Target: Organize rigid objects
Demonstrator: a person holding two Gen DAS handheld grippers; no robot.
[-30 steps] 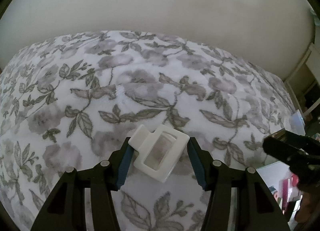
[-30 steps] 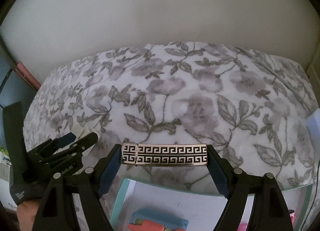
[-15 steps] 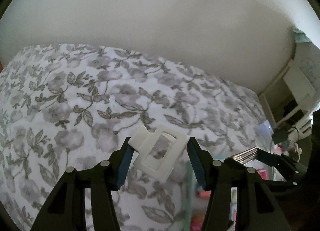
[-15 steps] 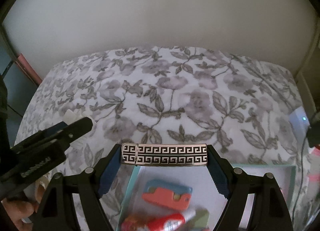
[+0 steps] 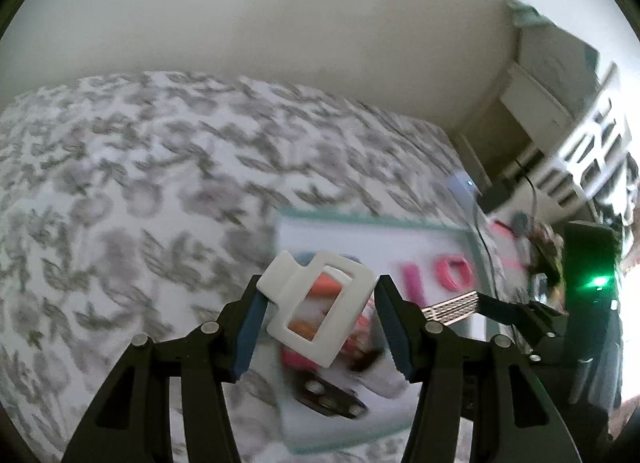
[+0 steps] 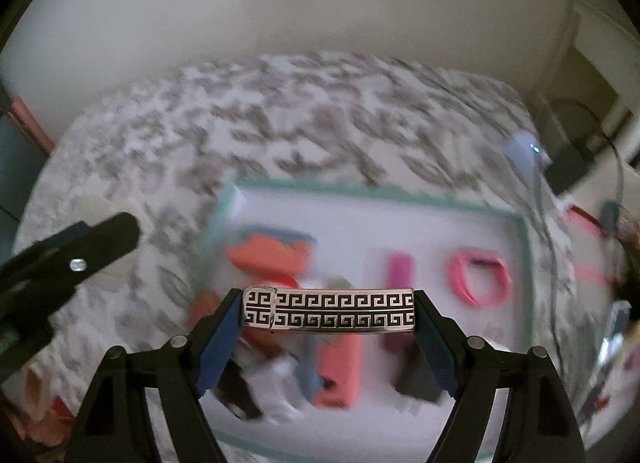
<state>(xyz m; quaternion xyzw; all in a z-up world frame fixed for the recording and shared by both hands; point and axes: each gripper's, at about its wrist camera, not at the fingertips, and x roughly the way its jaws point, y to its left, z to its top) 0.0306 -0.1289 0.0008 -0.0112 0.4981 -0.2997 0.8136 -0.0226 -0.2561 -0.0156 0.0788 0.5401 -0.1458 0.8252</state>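
Carrying a white clip [image 5: 320, 309] clamped in the left gripper [image 5: 318, 323] and a patterned metal bar [image 6: 329, 314] pinched end-to-end in the right gripper [image 6: 329, 327] above the crowded teal-rimmed tray [image 6: 526, 263] on the bed, either could slip or land on pieces already there.

No readable text, label, brand or number shows in either view

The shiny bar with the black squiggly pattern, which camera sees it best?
The right wrist view: the patterned bar faces the camera, clamped end to end in the right gripper. The left wrist view shows only its thin edge, far right.
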